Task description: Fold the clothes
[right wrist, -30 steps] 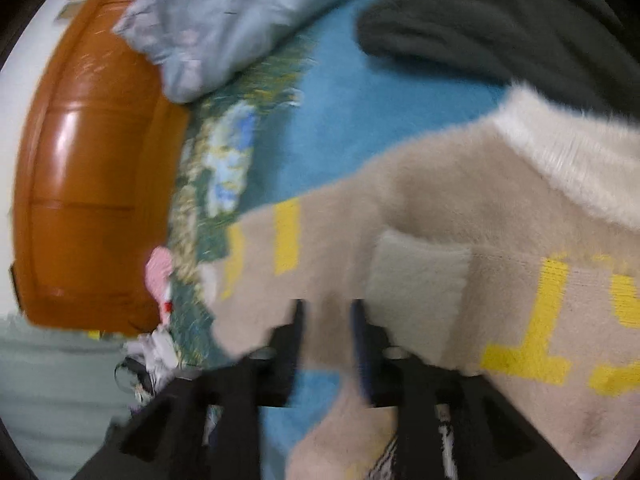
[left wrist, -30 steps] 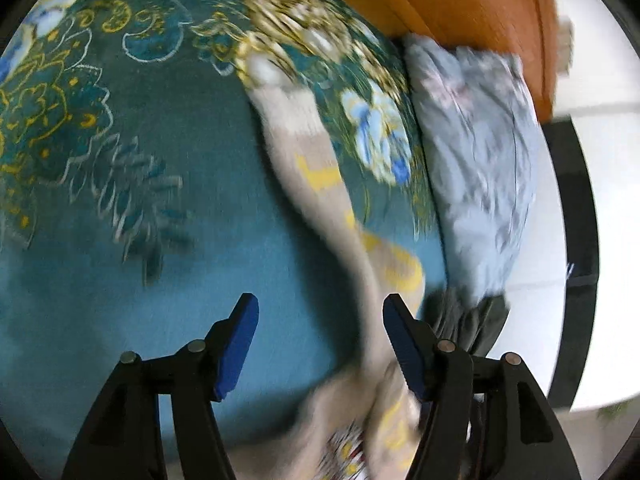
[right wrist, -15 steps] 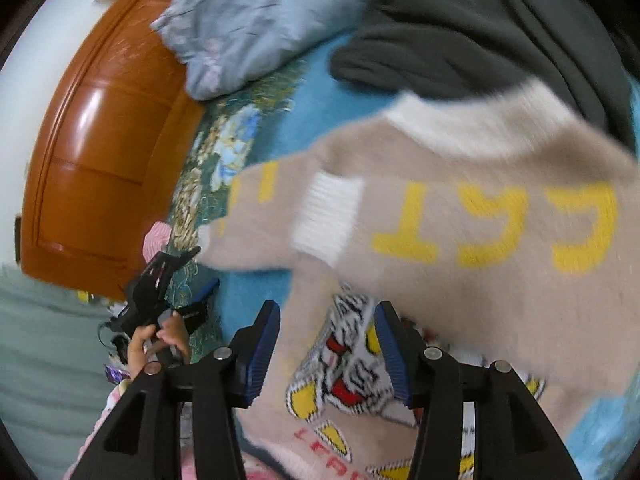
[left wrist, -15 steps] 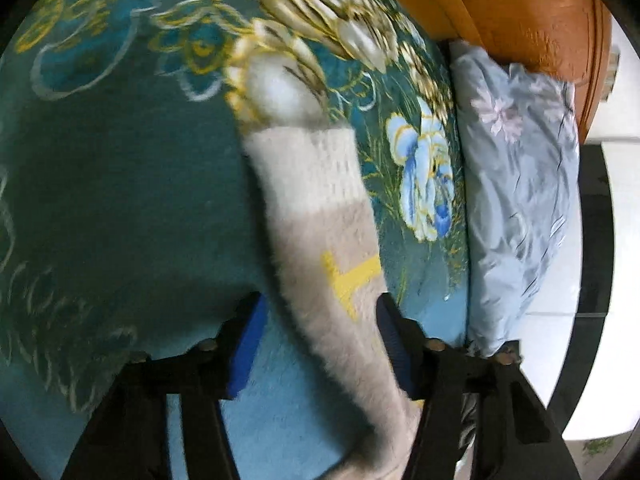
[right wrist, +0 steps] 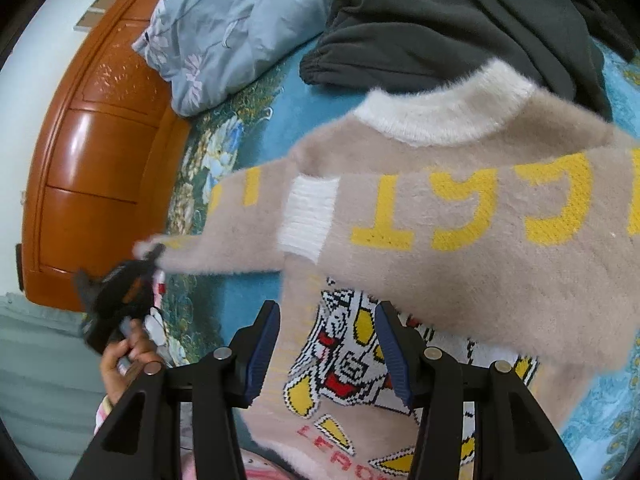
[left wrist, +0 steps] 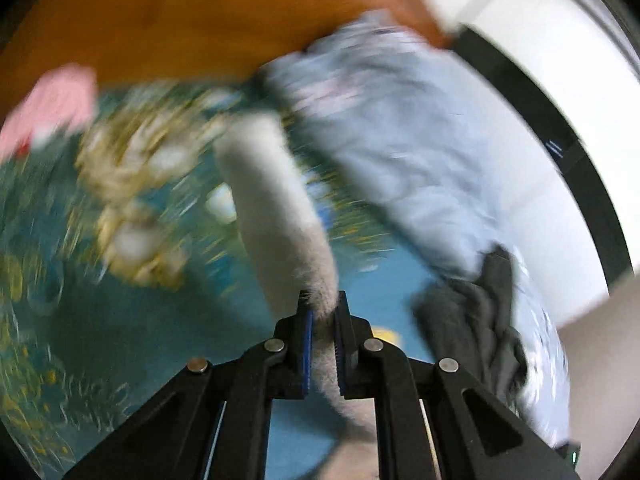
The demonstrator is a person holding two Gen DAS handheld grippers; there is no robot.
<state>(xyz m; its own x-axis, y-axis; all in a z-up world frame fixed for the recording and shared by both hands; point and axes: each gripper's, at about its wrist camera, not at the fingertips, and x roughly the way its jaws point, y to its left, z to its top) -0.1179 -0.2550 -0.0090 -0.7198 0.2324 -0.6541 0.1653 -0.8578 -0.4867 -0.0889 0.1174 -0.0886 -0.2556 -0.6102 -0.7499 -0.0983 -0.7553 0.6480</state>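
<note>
Fuzzy beige knit sweater (right wrist: 460, 240) with white collar, white ribbed cuffs and yellow block letters lies spread on the teal floral bedspread (right wrist: 256, 292). One sleeve is folded across the chest, its white cuff (right wrist: 310, 216) lying flat on the body near the letters. Below that sleeve the front shows a robot-head graphic in white, red and yellow.

Left gripper (left wrist: 322, 316) is clamped tight on the other sleeve (left wrist: 276, 208), blue pads pinching the fuzzy fabric just behind its pale end. Sleeve sticks out past the fingertips, off the bedspread; left view heavily motion-blurred. In the right view the same gripper (right wrist: 154, 256) shows at left edge with the sleeve end, a hand (right wrist: 128, 356) on its handle.

Right gripper (right wrist: 328, 340) hovers over the robot graphic, jaws about half apart, nothing between the pads, not gripping.

Dark grey garment (right wrist: 460, 20) is heaped beyond the collar, touching or just beside it. Light blue floral pillow (right wrist: 232, 36) sits against the glossy orange-brown wooden headboard (right wrist: 100, 152). Pink cloth (left wrist: 52, 108) shows at the left of the left view by the headboard, too blurred to identify.
</note>
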